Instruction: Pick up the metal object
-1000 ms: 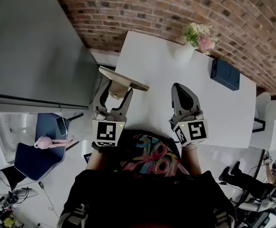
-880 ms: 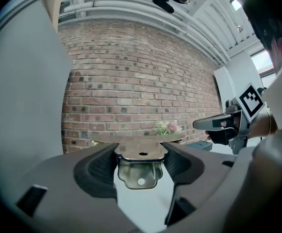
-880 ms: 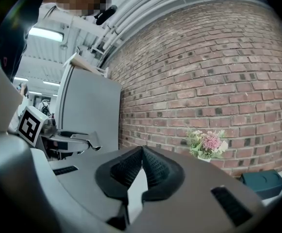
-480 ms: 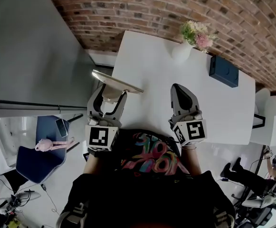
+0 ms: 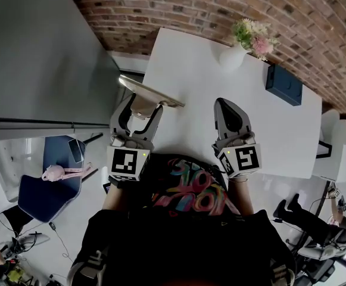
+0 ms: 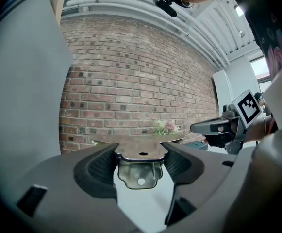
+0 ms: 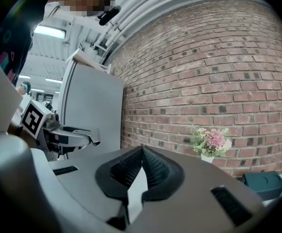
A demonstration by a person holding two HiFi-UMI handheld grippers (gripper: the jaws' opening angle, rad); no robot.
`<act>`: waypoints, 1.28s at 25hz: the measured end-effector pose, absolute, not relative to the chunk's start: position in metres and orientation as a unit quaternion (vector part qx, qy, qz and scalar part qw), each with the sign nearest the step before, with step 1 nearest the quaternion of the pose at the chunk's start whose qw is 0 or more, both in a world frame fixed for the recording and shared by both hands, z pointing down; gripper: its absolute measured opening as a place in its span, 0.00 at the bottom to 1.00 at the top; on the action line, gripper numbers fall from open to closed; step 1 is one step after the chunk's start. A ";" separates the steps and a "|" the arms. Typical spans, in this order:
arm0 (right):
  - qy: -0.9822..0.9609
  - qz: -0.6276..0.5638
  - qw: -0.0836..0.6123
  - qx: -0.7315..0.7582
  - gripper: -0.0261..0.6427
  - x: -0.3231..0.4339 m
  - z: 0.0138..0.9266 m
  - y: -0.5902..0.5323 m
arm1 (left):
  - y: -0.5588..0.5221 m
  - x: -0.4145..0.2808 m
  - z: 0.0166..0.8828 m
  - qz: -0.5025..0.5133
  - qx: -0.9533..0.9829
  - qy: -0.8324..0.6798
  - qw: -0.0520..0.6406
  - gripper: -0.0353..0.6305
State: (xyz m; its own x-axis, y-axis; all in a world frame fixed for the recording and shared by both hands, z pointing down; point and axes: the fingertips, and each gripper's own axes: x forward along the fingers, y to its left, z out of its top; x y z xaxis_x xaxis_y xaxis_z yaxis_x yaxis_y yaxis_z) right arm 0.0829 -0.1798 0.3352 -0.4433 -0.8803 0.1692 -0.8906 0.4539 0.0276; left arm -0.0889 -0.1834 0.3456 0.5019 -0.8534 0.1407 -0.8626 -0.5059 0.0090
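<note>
Left tool (image 5: 142, 113) clamped on metal object (image 5: 152, 93); we judge it lifted, seemingly clear of worktop (image 5: 208, 76). Right tool (image 5: 228, 109) closed, empty.

Vase (image 5: 231, 57) left of box (image 5: 286, 84), on table (image 5: 187, 85)

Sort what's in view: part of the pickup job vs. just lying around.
Job:
- metal object, clamped between the left gripper jaws
- right gripper, jaws together, nothing between them

Lying about:
- flower vase on the white table
- dark blue box, also on the table
</note>
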 end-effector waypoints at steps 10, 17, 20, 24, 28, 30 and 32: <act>-0.854 0.028 0.078 0.513 0.07 0.078 0.337 -0.182 | -0.185 -0.088 0.351 0.067 0.868 -0.490 0.042 0.49; -0.850 0.038 0.062 0.522 0.07 0.079 0.334 -0.185 | -0.187 -0.088 0.353 0.069 0.867 -0.492 0.044 0.49; -0.849 0.039 0.065 0.523 0.07 0.081 0.336 -0.186 | -0.187 -0.088 0.354 0.069 0.866 -0.493 0.045 0.49; -0.849 0.046 0.074 0.522 0.06 0.089 0.342 -0.185 | -0.189 -0.086 0.354 0.069 0.866 -0.494 0.042 0.49; -0.847 0.054 0.071 0.523 0.06 0.093 0.343 -0.185 | -0.191 -0.087 0.353 0.068 0.865 -0.495 0.042 0.49; -0.847 0.053 0.074 0.523 0.06 0.093 0.344 -0.185 | -0.191 -0.087 0.354 0.068 0.865 -0.495 0.043 0.49; -0.847 0.054 0.075 0.524 0.06 0.093 0.344 -0.185 | -0.191 -0.087 0.354 0.069 0.865 -0.494 0.044 0.49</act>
State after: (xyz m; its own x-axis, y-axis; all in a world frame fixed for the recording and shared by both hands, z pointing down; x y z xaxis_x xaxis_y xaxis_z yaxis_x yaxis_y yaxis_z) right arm 0.0929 -0.1853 0.3435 -0.4405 -0.8790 0.1827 -0.8950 0.4458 -0.0128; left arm -0.0873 -0.1910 0.3542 0.5015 -0.8496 0.1634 -0.8618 -0.5072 0.0079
